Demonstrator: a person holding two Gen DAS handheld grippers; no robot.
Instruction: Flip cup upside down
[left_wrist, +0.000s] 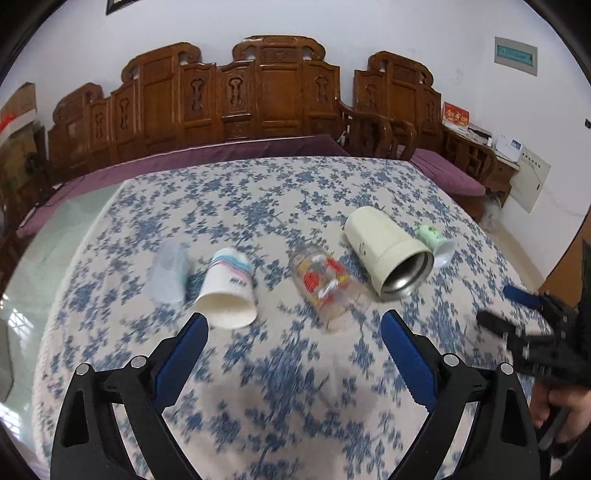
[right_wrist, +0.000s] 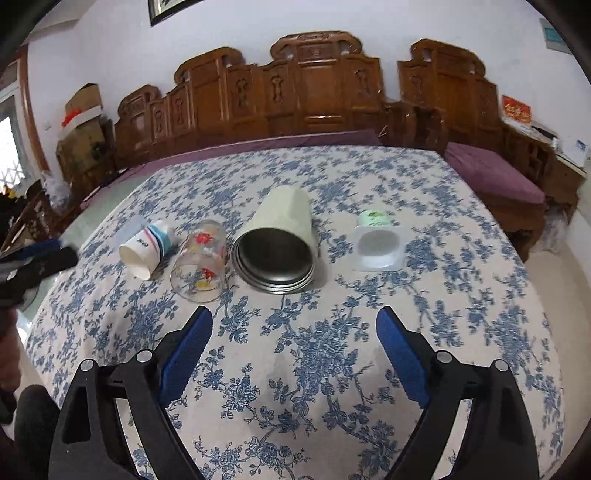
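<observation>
Several cups lie on their sides in a row on the blue-flowered tablecloth (right_wrist: 314, 354), mouths toward me. From left: a clear plastic cup (left_wrist: 168, 271), a white paper cup (left_wrist: 229, 288) (right_wrist: 146, 247), a printed glass (left_wrist: 325, 284) (right_wrist: 201, 258), a cream steel-lined tumbler (left_wrist: 388, 253) (right_wrist: 277, 243) and a small green-and-white cup (left_wrist: 436, 242) (right_wrist: 376, 242). My left gripper (left_wrist: 293, 328) is open and empty, just short of the paper cup and glass. My right gripper (right_wrist: 293, 325) is open and empty, just short of the tumbler; it also shows in the left wrist view (left_wrist: 517, 306).
A carved wooden bench (right_wrist: 314, 96) with purple cushions runs along the far edge of the table. A second wooden seat (right_wrist: 495, 173) stands at the right. Cardboard boxes (right_wrist: 81, 122) are stacked at the back left. The table's left edge (left_wrist: 48, 258) is bare glass.
</observation>
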